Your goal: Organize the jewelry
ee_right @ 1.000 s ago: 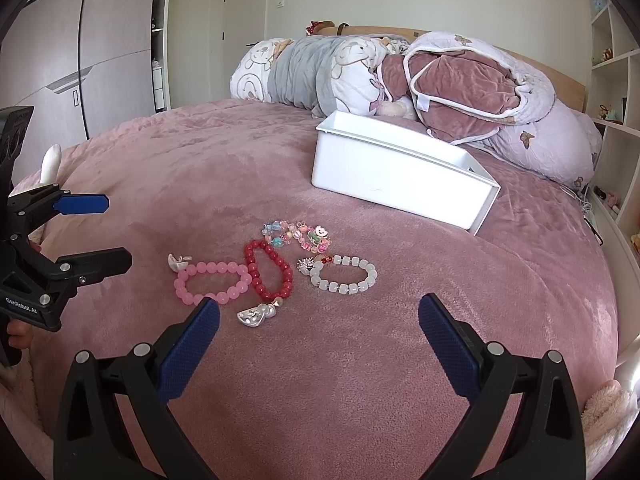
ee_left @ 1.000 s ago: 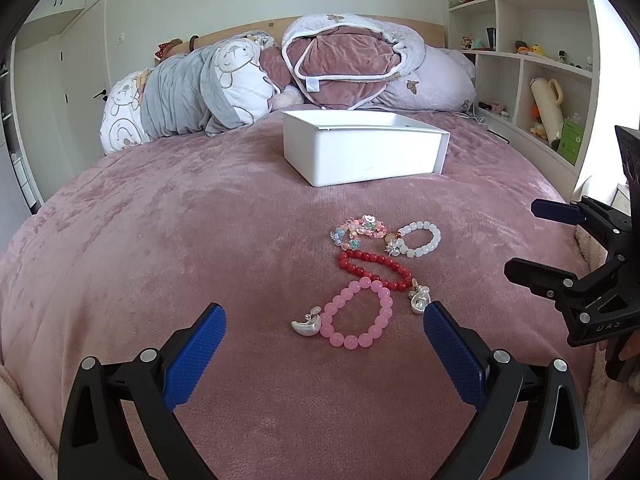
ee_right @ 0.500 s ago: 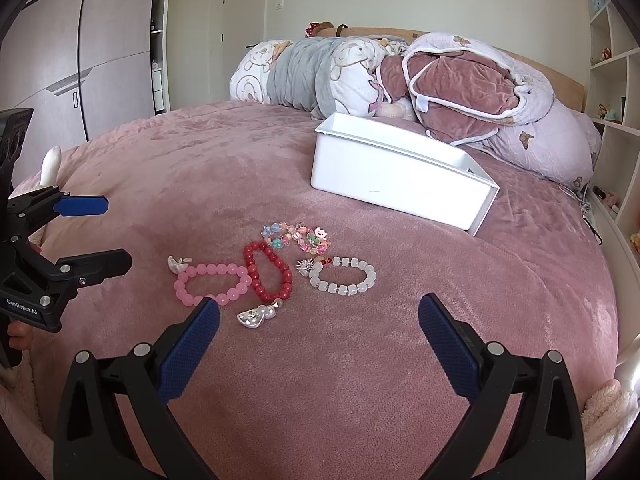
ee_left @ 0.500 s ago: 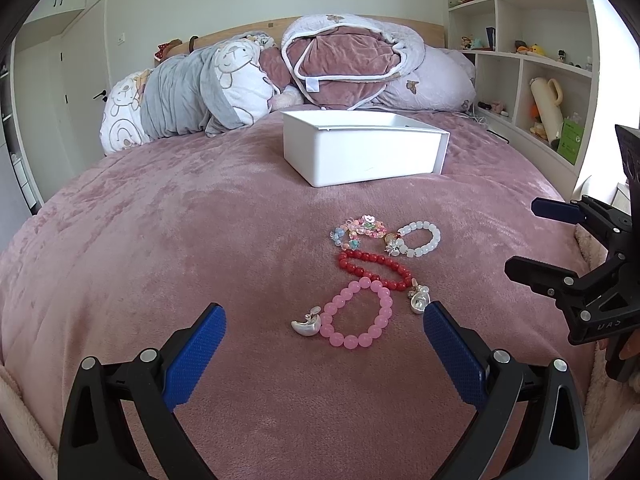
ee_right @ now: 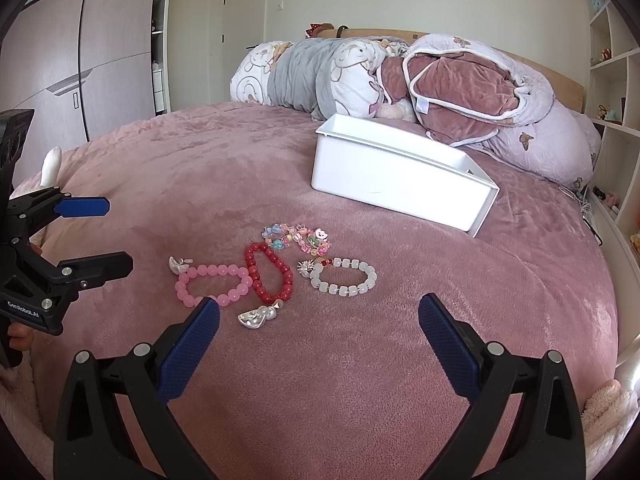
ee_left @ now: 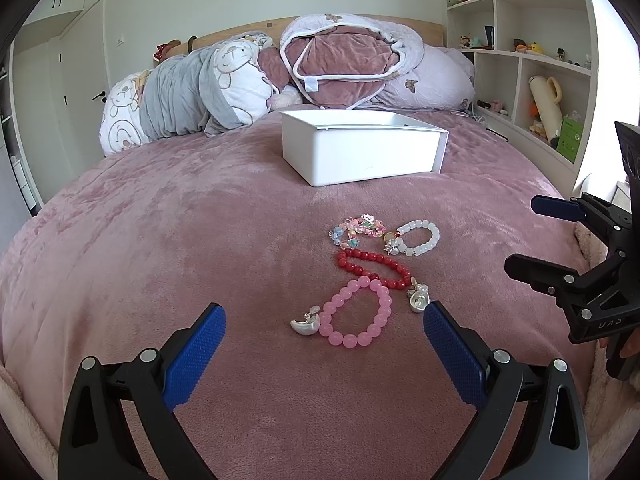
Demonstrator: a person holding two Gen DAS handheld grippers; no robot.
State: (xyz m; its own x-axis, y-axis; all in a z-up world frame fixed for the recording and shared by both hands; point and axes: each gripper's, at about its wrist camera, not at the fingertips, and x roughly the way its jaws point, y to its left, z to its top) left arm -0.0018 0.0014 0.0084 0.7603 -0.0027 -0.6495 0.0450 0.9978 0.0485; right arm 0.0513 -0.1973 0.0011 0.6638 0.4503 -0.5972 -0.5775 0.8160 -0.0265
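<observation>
Several bead bracelets lie together on the pink bedspread: a pink one (ee_left: pixel 356 312) (ee_right: pixel 212 284) with a silver charm, a red one (ee_left: pixel 372 268) (ee_right: pixel 270 272), a white one (ee_left: pixel 418 238) (ee_right: pixel 346 282) and a multicoloured one (ee_left: pixel 358 230) (ee_right: pixel 298 238). A white open box (ee_left: pixel 360 152) (ee_right: pixel 396 176) stands beyond them. My left gripper (ee_left: pixel 324 320) (ee_right: pixel 104 236) is open just in front of the pink bracelet. My right gripper (ee_right: pixel 320 316) (ee_left: pixel 524 236) is open and empty, in front of the red and white bracelets.
Rolled quilts and pillows (ee_left: pixel 280 72) lie at the head of the bed behind the box. Open shelves with toys (ee_left: pixel 536 60) stand to the right. A wardrobe (ee_right: pixel 80 64) stands to the left.
The right gripper has edged slightly nearer the bracelets. The left gripper and the jewelry have not moved.
</observation>
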